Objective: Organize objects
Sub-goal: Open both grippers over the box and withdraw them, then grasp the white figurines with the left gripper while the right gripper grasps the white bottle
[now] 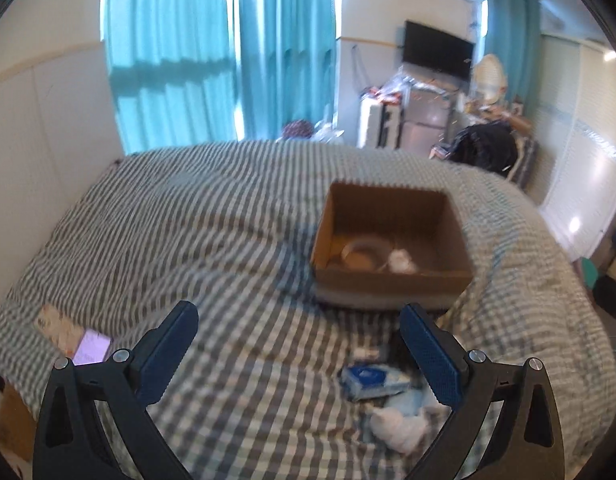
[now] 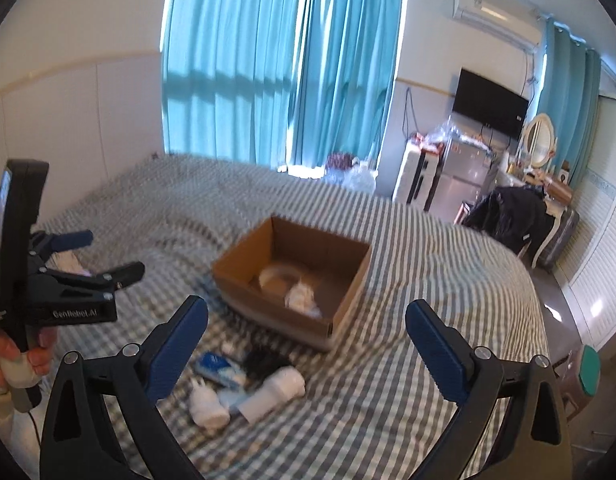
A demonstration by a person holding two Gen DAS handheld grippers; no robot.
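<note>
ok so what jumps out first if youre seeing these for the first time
The open cardboard box sits mid-bed on the striped bedspread, with a clear tape roll and a white crumpled wad already inside. Nearer the camera, a small pile waits on the cover: a blue tissue pack, something black and white rolled items. Both grippers, left and right, hang open above it.

Box (image 2: 348, 280) is plain brown cardboard, matt; bedspread (image 1: 187, 220) is soft striped cloth w/ rumpled folds. Both grippers, left (image 1: 297, 354) & right (image 2: 306, 346), are matt black plastic w/ shiny metal screws and blue textured pads (image 1: 432, 364). Packet (image 2: 219, 364) looks glossy blue-white plastic, roll (image 2: 273, 392) smooth white (material unclear), TV (image 2: 490, 102) glossy black, curtains (image 2: 275, 60) thin teal cloth.
</note>
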